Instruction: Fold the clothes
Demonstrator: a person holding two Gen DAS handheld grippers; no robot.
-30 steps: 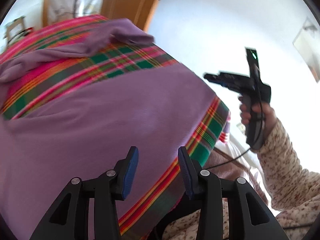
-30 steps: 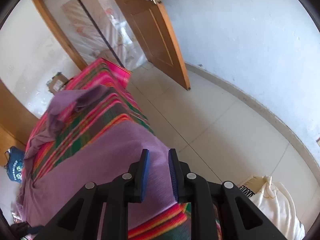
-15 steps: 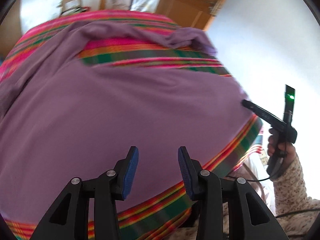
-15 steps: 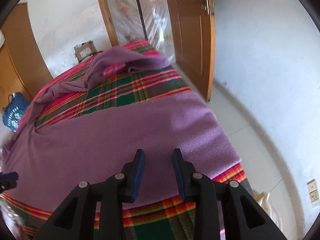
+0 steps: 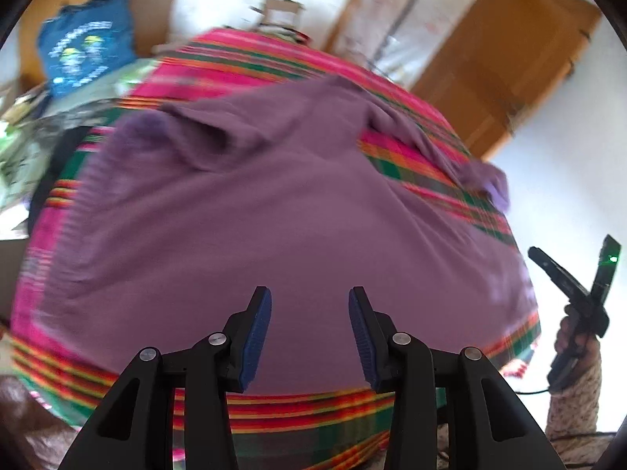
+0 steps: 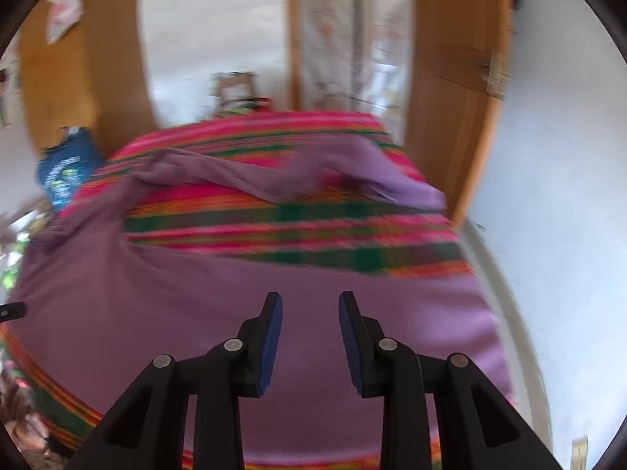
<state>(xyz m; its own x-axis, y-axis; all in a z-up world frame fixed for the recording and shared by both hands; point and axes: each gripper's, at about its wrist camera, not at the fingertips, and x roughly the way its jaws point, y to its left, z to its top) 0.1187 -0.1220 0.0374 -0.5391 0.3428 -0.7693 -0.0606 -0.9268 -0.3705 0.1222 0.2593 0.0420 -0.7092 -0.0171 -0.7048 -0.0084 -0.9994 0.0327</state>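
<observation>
Now we tilt both grippers down over the purple garment (image 5: 298,211) spread across the middle of the striped blanket (image 5: 243,58), left gripper (image 5: 309,333) and right gripper (image 6: 310,338) each parted about halfway, blue pads (image 6: 270,340) gripping nothing, right hand (image 5: 576,342) at lower right.

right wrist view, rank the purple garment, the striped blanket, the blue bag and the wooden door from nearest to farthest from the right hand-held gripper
1. Purple garment: spread just beyond the right hand-held gripper, whose jaws stand apart with nothing between them.
2. Striped blanket: bare band past the garment's body, mid-frame.
3. Blue bag: far left, beside the bed.
4. Wooden door: far right. Bag and door are too close to call.
</observation>
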